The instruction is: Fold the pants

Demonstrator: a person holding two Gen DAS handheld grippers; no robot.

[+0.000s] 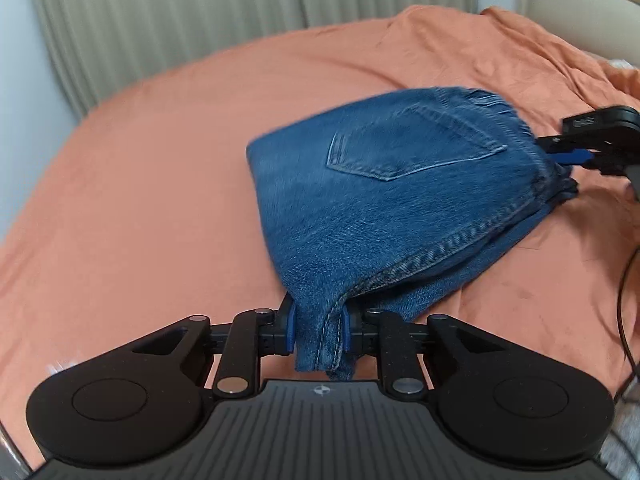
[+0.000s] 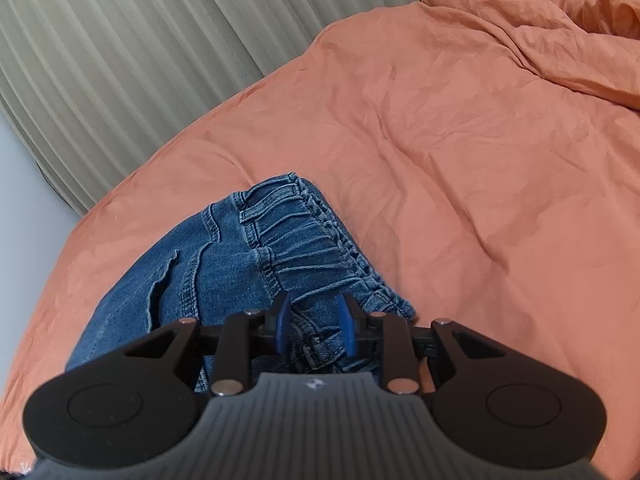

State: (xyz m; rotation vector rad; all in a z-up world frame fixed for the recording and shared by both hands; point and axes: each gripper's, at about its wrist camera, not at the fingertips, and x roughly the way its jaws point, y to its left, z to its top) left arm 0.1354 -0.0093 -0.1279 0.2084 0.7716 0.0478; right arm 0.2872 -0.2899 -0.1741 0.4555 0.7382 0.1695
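Blue jeans [image 1: 384, 188] lie folded in a thick stack on the orange bed sheet [image 1: 160, 160], back pocket up. My left gripper [image 1: 319, 326] is shut on a seamed corner of the jeans at the near end. My right gripper [image 1: 568, 156] is at the waistband end on the right. In the right wrist view my right gripper [image 2: 315, 322] is shut on the gathered waistband [image 2: 304, 248], with denim bunched between the blue pads [image 2: 347, 328].
A ribbed beige curtain or radiator [image 1: 180, 12] runs behind the bed. A rumpled orange duvet [image 2: 560, 40] lies at the far right. A dark cable [image 1: 624, 300] hangs at the right edge.
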